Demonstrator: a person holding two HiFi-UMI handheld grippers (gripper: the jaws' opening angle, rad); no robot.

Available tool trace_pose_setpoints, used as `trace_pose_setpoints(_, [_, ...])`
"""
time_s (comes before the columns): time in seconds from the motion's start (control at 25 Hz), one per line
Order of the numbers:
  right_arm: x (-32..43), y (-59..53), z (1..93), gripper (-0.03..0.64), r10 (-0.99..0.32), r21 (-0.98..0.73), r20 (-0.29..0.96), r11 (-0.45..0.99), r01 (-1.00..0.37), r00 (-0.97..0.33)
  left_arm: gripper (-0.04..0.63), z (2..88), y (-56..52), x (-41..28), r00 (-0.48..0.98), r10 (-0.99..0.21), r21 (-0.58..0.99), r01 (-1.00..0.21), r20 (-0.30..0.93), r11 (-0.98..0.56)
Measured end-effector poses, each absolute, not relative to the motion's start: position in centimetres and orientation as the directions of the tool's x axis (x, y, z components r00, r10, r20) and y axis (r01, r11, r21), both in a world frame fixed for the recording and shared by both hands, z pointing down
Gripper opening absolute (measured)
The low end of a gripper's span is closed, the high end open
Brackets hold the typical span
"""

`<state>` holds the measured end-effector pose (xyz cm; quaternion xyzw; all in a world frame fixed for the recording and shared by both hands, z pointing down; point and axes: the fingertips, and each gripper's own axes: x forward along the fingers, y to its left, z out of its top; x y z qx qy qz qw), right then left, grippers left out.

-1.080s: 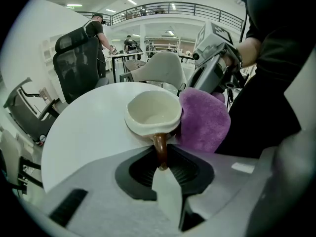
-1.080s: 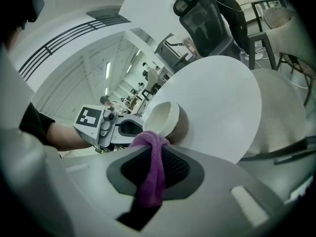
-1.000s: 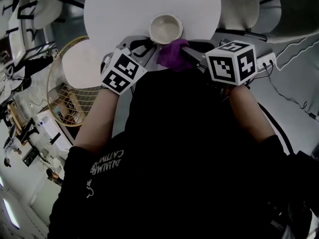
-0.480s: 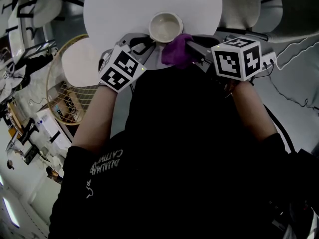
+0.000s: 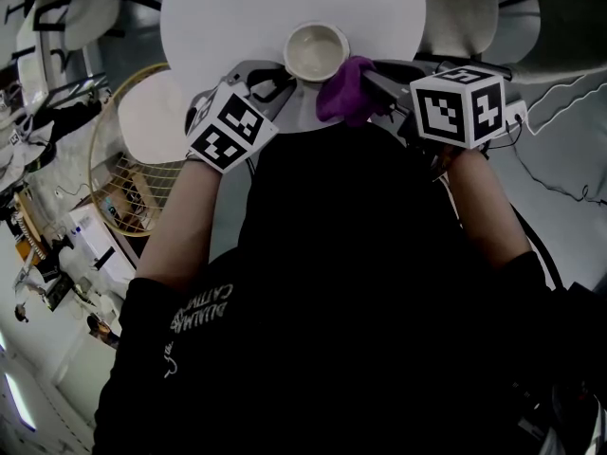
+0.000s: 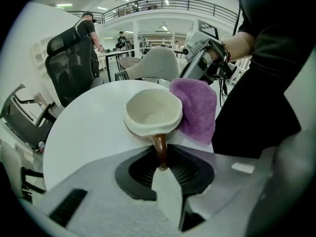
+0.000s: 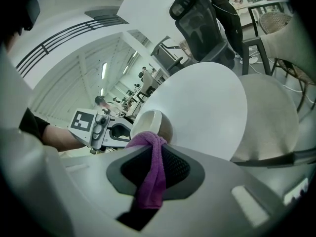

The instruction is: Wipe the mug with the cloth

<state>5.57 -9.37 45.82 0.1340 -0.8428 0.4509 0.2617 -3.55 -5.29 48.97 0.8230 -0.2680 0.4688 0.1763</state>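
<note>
A cream mug [image 5: 316, 51] with a brown handle [image 6: 159, 149] stands at the near edge of the round white table [image 5: 237, 17]. My left gripper [image 5: 273, 81] is shut on that handle, which sits pinched between the jaws of the left gripper [image 6: 160, 168]. My right gripper [image 5: 377, 89] is shut on a purple cloth [image 5: 346, 90]. The cloth [image 6: 195, 107] lies against the mug's right side, touching the wall below the rim. In the right gripper view the cloth [image 7: 150, 174] hangs through the jaws of the right gripper [image 7: 152, 168], with the mug [image 7: 152, 123] just beyond.
A wicker chair [image 5: 119, 183] stands left of the table and pale chairs [image 5: 455, 12] at its far right. A black office chair [image 6: 69, 68] is behind the table. White cable [image 5: 569, 88] trails on the floor at right. My dark torso fills the lower head view.
The right gripper has shifted right and slightly away with the cloth, sliding it round the mug's right side. The left gripper and mug have stayed put.
</note>
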Motion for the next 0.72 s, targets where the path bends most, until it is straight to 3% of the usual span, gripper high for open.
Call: trace_pose_setpoints(0.72, [6.0,-12.3,45.5,0.061,-0.043,-0.639,0.599,0.577,-0.509,-0.8,0.066,49.0,-5.0,-3.2,0.416,-0.255,0.046,-0.59,0.873,-0.806])
